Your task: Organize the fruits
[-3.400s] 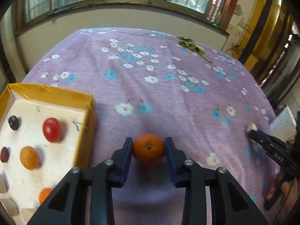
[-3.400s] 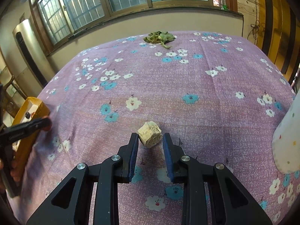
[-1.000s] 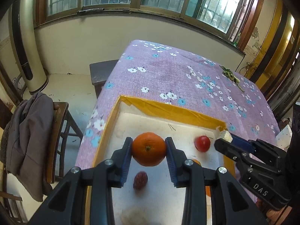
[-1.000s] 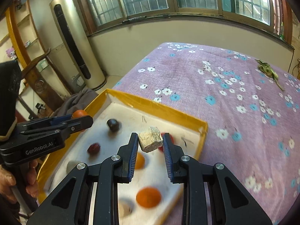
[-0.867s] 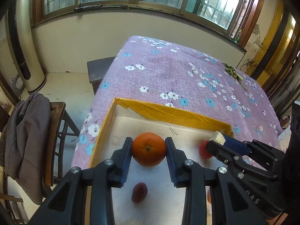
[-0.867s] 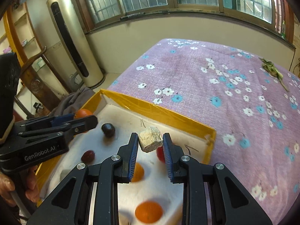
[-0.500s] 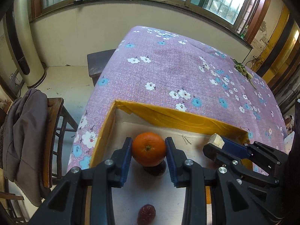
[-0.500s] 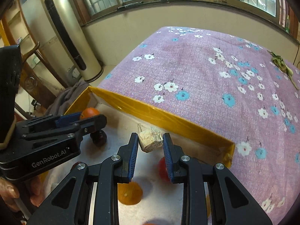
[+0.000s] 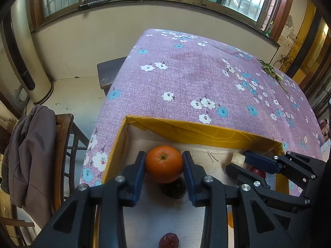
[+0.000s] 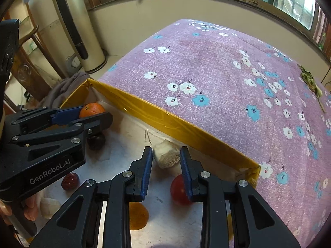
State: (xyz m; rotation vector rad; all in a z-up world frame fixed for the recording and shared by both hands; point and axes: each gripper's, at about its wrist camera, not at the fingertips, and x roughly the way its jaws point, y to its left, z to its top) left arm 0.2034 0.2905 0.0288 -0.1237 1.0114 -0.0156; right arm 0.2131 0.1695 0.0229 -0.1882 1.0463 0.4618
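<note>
Purple floral table (image 9: 186,78): left gripper (image 9: 163,165) clamps a tangerine (image 9: 164,163); right gripper (image 10: 166,161) (jaws just opening) frees a pale chunk (image 10: 166,154) into the box (image 10: 165,119).

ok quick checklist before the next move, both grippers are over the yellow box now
1. Left gripper gripping the orange: ok, pads press both sides.
2. Orange inside the yellow box walls: ok.
3. Landing spot under the orange free: not ok, a dark fruit sits just below it.
4. Right gripper off the beige chunk: ok, its jaws have just been opening, gaps show at both pads.
5. Chunk resting on the box floor: cannot tell.
6. Grippers apart: ok.
</note>
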